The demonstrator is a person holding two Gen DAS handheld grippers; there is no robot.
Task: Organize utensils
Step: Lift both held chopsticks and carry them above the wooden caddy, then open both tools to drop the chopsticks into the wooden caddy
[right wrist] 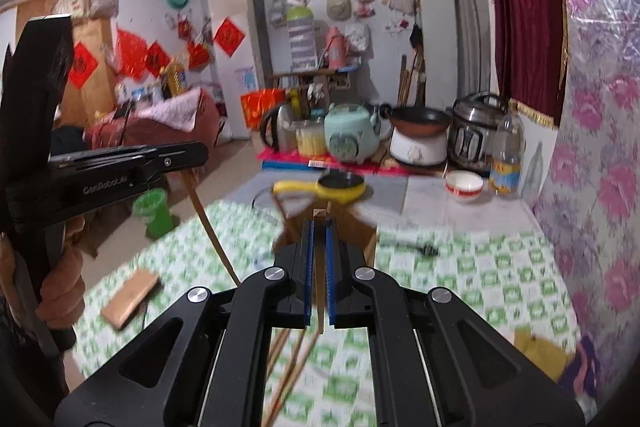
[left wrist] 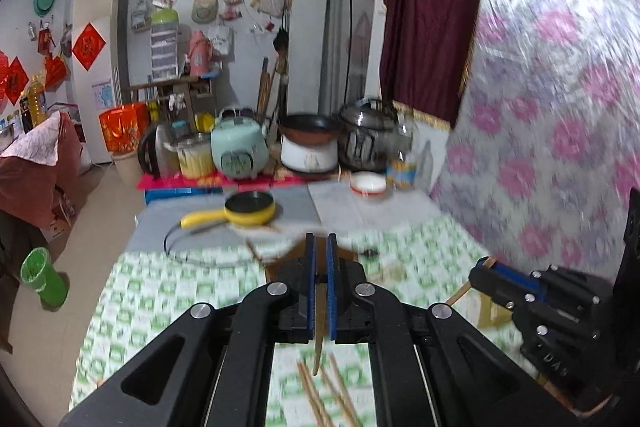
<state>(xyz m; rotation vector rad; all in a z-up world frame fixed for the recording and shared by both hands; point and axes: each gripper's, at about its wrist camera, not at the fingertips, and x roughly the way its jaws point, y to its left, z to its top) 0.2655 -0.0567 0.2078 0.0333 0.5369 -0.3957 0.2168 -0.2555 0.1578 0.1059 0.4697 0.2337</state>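
Left wrist view first: my left gripper (left wrist: pixel 321 247) has its blue pads pinched tight on a single wooden chopstick (left wrist: pixel 319 339), whose end hangs down under the jaws. Below it, loose chopsticks (left wrist: pixel 332 393) lie on the green-checked tablecloth (left wrist: pixel 160 291), near edge of the scene. Out to the right my right gripper (left wrist: pixel 490 273) comes in from the side, clamped on another wooden stick.

Right wrist view: my right gripper (right wrist: pixel 319 227) is closed hard on its own stick (right wrist: pixel 320 307), and more sticks (right wrist: pixel 294 363) fan out on the cloth beneath. A brown box (right wrist: pixel 362 227) sits just beyond the fingertips, blurred. To the left my left tool (right wrist: pixel 120 163) hangs, held in a hand (right wrist: pixel 60 291); its black body reads "GenRobot.AI". A small brown book-like thing (right wrist: pixel 130 297) lies near the table's left edge.

Room to move: open cloth on the right up to the flowered wall covering (right wrist: pixel 600 187). Far off, the yellow pan (left wrist: pixel 250 213), white bowl (right wrist: pixel 464 185) and cookers crowd the table's far end. Red wall decorations carry writing I cannot read.
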